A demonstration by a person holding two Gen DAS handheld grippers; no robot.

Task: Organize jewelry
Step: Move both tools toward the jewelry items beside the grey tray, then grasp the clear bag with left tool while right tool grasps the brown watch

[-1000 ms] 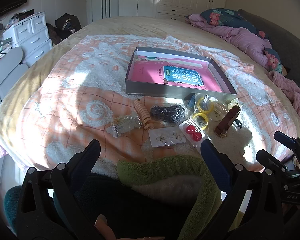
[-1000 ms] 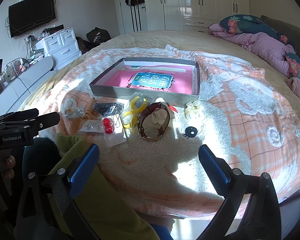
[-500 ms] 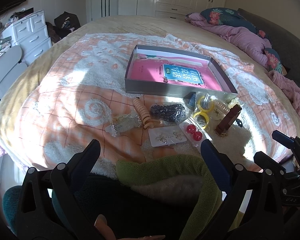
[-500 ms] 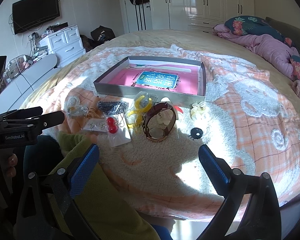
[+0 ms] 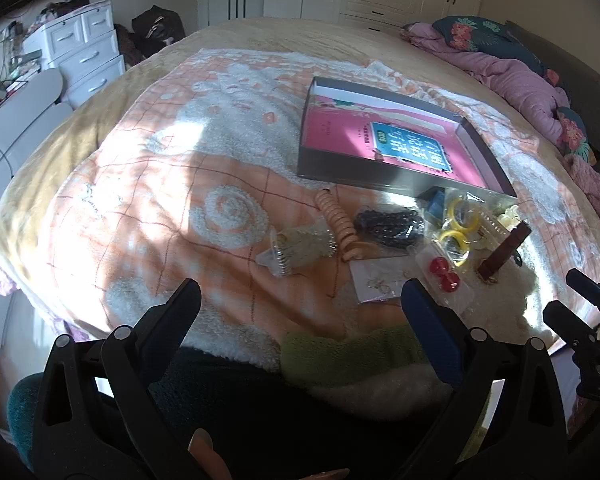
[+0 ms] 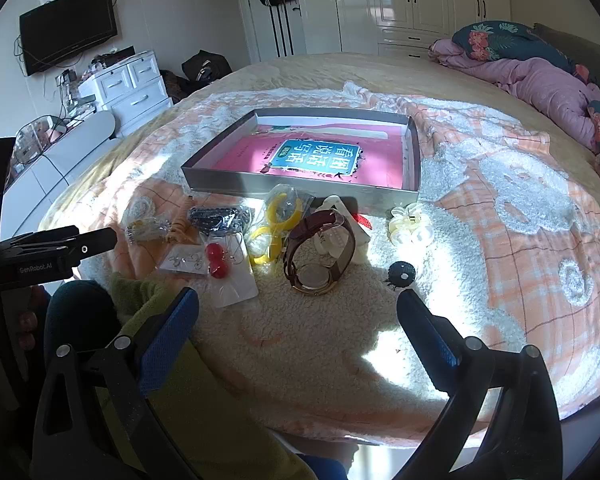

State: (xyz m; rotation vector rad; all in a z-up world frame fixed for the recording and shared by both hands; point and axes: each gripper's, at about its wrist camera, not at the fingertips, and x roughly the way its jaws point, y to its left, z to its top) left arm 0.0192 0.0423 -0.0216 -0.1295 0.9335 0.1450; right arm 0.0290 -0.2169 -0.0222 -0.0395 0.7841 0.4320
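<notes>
Blue-padded tongs (image 6: 298,300) agape above blanket (image 6: 320,344)

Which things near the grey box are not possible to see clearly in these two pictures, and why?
- Left wrist view: the watch shows edge-on, dial hidden.
- Right wrist view: the white item is behind the watch strap; kind unclear.
- Both views: earrings on the card are too small.
- The box near wall hides its floor edge.
</notes>
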